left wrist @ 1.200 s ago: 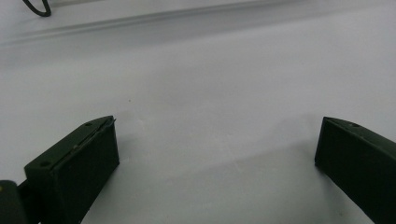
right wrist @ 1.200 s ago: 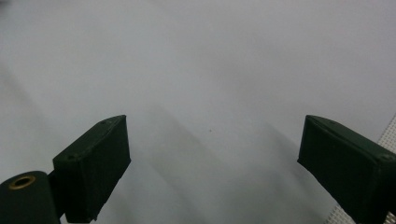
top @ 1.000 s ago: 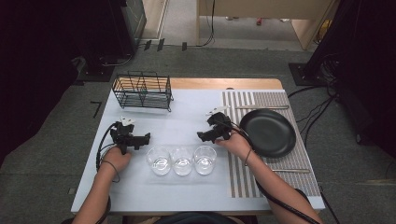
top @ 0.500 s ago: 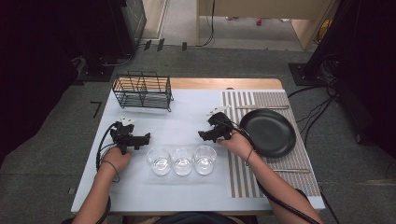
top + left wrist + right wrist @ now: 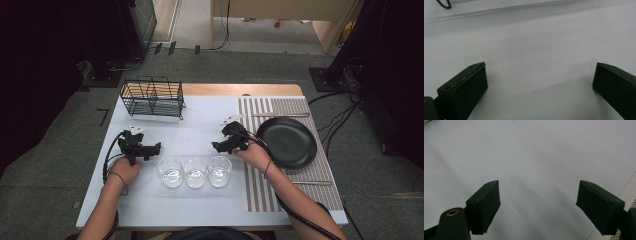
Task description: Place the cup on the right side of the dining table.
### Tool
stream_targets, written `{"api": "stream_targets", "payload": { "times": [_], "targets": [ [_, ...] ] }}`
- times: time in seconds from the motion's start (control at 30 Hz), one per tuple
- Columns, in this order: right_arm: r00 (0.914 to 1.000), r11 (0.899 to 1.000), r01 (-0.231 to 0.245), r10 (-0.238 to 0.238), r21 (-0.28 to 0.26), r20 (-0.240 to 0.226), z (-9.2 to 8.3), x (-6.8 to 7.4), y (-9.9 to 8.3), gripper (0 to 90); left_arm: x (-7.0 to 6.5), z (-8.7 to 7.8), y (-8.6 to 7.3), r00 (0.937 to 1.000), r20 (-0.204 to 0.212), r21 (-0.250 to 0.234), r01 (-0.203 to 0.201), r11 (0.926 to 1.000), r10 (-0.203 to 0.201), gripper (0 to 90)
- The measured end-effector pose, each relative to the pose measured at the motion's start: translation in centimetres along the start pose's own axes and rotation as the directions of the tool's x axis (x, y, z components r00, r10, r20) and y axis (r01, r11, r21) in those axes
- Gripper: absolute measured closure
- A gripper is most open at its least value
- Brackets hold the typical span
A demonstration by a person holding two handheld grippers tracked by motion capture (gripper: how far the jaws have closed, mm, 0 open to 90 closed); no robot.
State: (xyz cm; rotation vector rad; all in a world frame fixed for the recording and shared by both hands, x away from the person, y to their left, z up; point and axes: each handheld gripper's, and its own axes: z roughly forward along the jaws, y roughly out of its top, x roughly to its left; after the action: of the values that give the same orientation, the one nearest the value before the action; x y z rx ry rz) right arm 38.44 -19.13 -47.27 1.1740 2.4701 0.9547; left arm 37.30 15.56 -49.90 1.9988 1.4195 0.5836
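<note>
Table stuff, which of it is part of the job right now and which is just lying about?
In the job:
three glasses, nearest both tongs
left tongs, open
right tongs, open

Lying about:
wire rack
black plate
striped mat
cutlery on the mat

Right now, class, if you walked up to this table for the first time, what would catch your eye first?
Three clear glasses stand in a row at the near middle of the white table. A black plate lies on the striped mat at the right. A black wire rack stands at the far left.
</note>
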Motion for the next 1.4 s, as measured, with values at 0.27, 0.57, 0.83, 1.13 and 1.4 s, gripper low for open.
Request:
{"api": "stream_targets", "payload": {
  "times": [0.27, 0.57, 0.83, 1.13, 1.4],
  "targets": [
    [0.9999, 1.000, 0.011, -0.011, 0.001, -0.005, -0.2, 0.1, 0.0, 19.1, 0.0, 0.0, 0.0, 1.0000, 0.000, 0.000, 0.000, 1.0000, 0.000, 0.0],
    [0.9995, 1.000, 0.024, -0.024, 0.000, -0.019, -0.5, 0.5, 0.0, 19.2, 0.0, 0.0, 0.0, 1.0000, 0.000, 0.000, 0.000, 1.0000, 0.000, 0.0],
    [0.9991, 0.999, 0.034, -0.034, 0.000, -0.024, -0.8, 0.6, 0.1, 19.5, 0.0, 0.0, 0.0, 1.0000, 0.000, -0.001, 0.000, 1.0000, 0.000, 0.0],
    [0.9990, 0.999, 0.037, -0.037, -0.009, -0.023, -1.2, 0.6, 0.1, 19.9, 0.0, 0.0, 0.0, 1.0000, 0.000, 0.000, 0.001, 1.0000, -0.001, 0.0],
    [0.9988, 0.999, 0.039, -0.039, -0.015, -0.028, -1.6, 0.6, 0.1, 20.0, 0.0, 0.0, 0.0, 1.0000, 0.000, 0.000, 0.001, 1.0000, -0.001, 0.0]
  ]
}}
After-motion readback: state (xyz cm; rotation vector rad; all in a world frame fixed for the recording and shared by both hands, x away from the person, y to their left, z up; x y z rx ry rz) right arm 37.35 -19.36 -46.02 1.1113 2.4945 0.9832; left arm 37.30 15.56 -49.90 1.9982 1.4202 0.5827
